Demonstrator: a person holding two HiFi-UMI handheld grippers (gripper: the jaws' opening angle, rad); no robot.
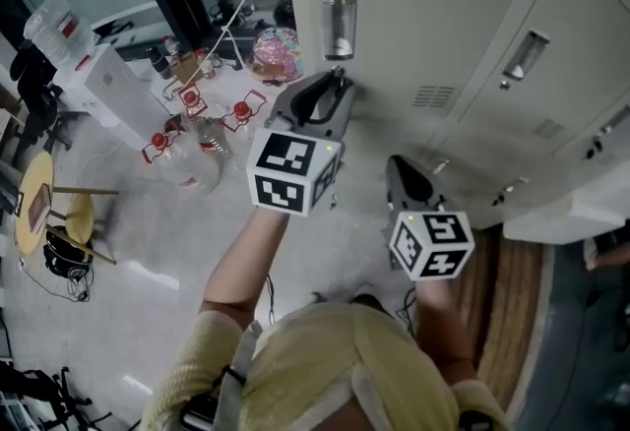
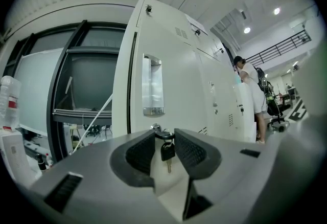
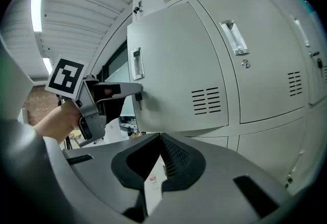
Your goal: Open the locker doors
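Tall upright locker door stands ajar before the left gripper, which is held level and clamps its key. Right gripper, tilted slightly down, is closed and empty.

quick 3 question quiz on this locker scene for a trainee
1. What does the left gripper pinch? A a padlock; B the key in the lock; C a vent slot.
2. True or false: the right gripper is shut on nothing.
3. What sits directly above that lock on the locker door?
Key: 1 B; 2 true; 3 the recessed handle.
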